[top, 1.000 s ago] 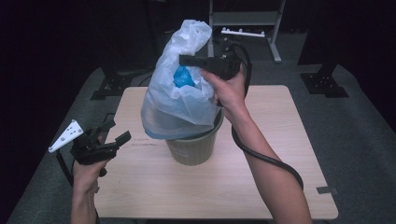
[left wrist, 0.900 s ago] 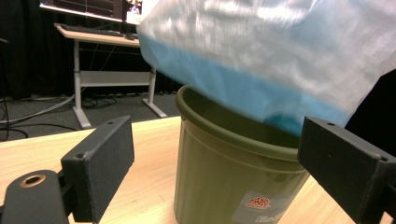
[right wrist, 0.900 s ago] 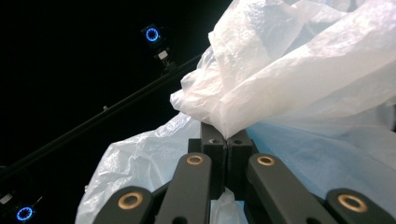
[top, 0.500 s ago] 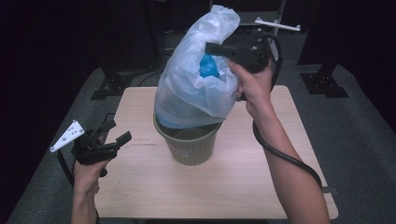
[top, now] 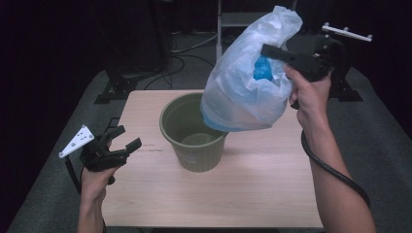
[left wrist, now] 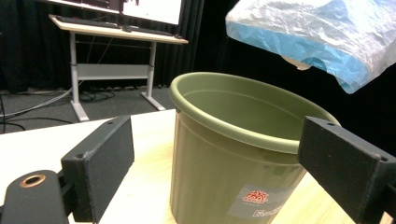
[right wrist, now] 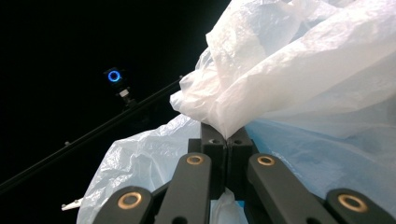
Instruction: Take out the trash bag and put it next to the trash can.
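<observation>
In the high view, the right hand-held gripper [top: 270, 50] is holding a pale plastic bag [top: 245, 92] up in the air, above and to the right of a green bin [top: 193, 132] that is standing near the middle of the worktop [top: 262, 194]. Something blue is showing inside the bag; the bin is looking empty. The left hand-held gripper [top: 127, 138] is hovering near the worktop's left edge, jaws wide apart and holding nothing.

In the left gripper view, the bin [left wrist: 233, 149] is sitting between the spread jaws, with the bag [left wrist: 322, 32] hanging above it.

In the right gripper view, the jaws are pinching a fold of the bag [right wrist: 289, 79] tightly.
</observation>
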Demonstrator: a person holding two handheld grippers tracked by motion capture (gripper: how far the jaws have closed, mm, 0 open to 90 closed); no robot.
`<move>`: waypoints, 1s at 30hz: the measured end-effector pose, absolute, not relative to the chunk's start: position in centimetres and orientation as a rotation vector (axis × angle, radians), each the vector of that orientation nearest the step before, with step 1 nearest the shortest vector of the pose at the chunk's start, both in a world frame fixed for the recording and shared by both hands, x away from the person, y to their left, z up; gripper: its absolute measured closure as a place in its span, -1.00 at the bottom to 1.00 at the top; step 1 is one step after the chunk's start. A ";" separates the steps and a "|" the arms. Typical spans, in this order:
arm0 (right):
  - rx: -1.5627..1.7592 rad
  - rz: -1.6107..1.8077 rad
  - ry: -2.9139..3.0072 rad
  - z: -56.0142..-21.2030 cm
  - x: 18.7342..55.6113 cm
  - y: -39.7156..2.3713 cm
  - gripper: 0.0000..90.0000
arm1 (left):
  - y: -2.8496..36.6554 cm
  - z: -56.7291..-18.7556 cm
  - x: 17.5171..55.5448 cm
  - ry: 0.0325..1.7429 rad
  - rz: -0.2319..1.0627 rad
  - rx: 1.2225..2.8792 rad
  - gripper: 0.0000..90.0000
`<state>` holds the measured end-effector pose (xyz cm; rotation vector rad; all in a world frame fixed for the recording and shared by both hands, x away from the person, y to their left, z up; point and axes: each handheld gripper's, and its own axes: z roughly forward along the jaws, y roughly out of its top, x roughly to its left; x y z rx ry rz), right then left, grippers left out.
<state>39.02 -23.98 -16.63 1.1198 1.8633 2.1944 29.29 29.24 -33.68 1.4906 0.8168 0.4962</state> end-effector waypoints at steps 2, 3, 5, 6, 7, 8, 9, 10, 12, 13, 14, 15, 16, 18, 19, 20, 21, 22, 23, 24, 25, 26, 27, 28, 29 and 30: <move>1.127 2.194 1.853 -16.8 39.0 -24.4 0.99 | 29.2 -33.8 29.5 0.821 0.489 1.494 -0.78; 1.136 2.195 1.841 -16.9 38.9 -24.9 0.99 | 29.2 -33.9 29.5 0.824 0.488 1.498 -0.78; 1.148 2.186 1.834 -17.2 38.9 -25.6 0.99 | 29.1 -34.0 29.5 0.827 0.487 1.500 -0.78; 1.163 2.180 1.827 -17.6 38.9 -26.4 0.99 | 29.1 -34.0 29.5 0.827 0.488 1.500 -0.78; 1.169 2.175 1.823 -17.8 38.9 -26.7 0.99 | 29.1 -33.9 29.5 0.827 0.488 1.499 -0.78; 1.176 2.170 1.821 -18.1 38.8 -27.1 0.99 | 29.0 -33.9 29.4 0.825 0.490 1.498 -0.78; 1.183 2.169 1.816 -18.3 38.8 -27.4 0.99 | 29.0 -33.9 29.3 0.825 0.491 1.499 -0.78; 1.191 2.169 1.811 -18.5 38.7 -27.8 0.99 | 29.0 -33.9 29.3 0.825 0.492 1.500 -0.78; 1.209 2.164 1.802 -18.9 38.6 -28.4 0.99 | 29.0 -33.9 29.3 0.826 0.491 1.501 -0.78; 1.216 2.163 1.799 -19.1 38.6 -28.7 0.98 | 29.0 -33.9 29.3 0.827 0.491 1.504 -0.78; 1.223 2.159 1.796 -19.3 38.5 -29.1 0.99 | 29.0 -33.9 29.3 0.827 0.491 1.507 -0.78; 1.233 2.158 1.793 -19.5 38.5 -29.4 0.98 | 28.9 -34.0 29.4 0.827 0.490 1.509 -0.78; 1.233 2.158 1.793 -19.5 38.5 -29.4 0.98 | 28.9 -34.0 29.4 0.827 0.490 1.509 -0.78; 1.243 2.158 1.780 -19.9 38.4 -30.0 0.98 | 28.8 -34.1 29.4 0.830 0.486 1.511 -0.78; 1.251 2.156 1.777 -20.1 38.3 -30.3 0.98 | 28.7 -34.1 29.5 0.830 0.483 1.515 -0.78; 1.260 2.154 1.776 -20.3 38.3 -30.5 0.98 | 28.6 -34.2 29.5 0.830 0.483 1.518 -0.78; 1.259 2.149 1.775 -20.5 38.4 -30.6 0.98 | 28.6 -34.2 29.6 0.829 0.480 1.520 -0.78; 1.270 2.146 1.779 -20.7 38.3 -30.8 0.98 | 28.5 -34.2 29.6 0.830 0.479 1.521 -0.78; 1.279 2.140 1.784 -21.1 38.4 -31.0 0.98 | 28.5 -34.3 29.6 0.828 0.478 1.526 -0.78; 1.279 2.140 1.784 -21.1 38.4 -31.0 0.98 | 28.5 -34.3 29.6 0.828 0.478 1.526 -0.78; 1.285 2.135 1.788 -21.7 38.5 -31.1 0.98 | 28.4 -34.3 29.6 0.828 0.478 1.525 -0.78; 1.285 2.135 1.788 -21.7 38.5 -31.1 0.98 | 28.4 -34.3 29.6 0.828 0.478 1.525 -0.78; 1.298 2.134 1.792 -22.1 38.6 -31.1 0.98 | 28.5 -34.2 29.5 0.828 0.479 1.522 -0.78; 1.298 2.134 1.792 -22.1 38.6 -31.1 0.98 | 28.5 -34.2 29.5 0.828 0.479 1.522 -0.78; 1.311 2.129 1.798 -22.7 38.8 -31.2 0.98 | 28.5 -34.2 29.5 0.827 0.480 1.520 -0.78; 1.311 2.129 1.798 -22.7 38.8 -31.2 0.98 | 28.5 -34.2 29.5 0.828 0.480 1.520 -0.78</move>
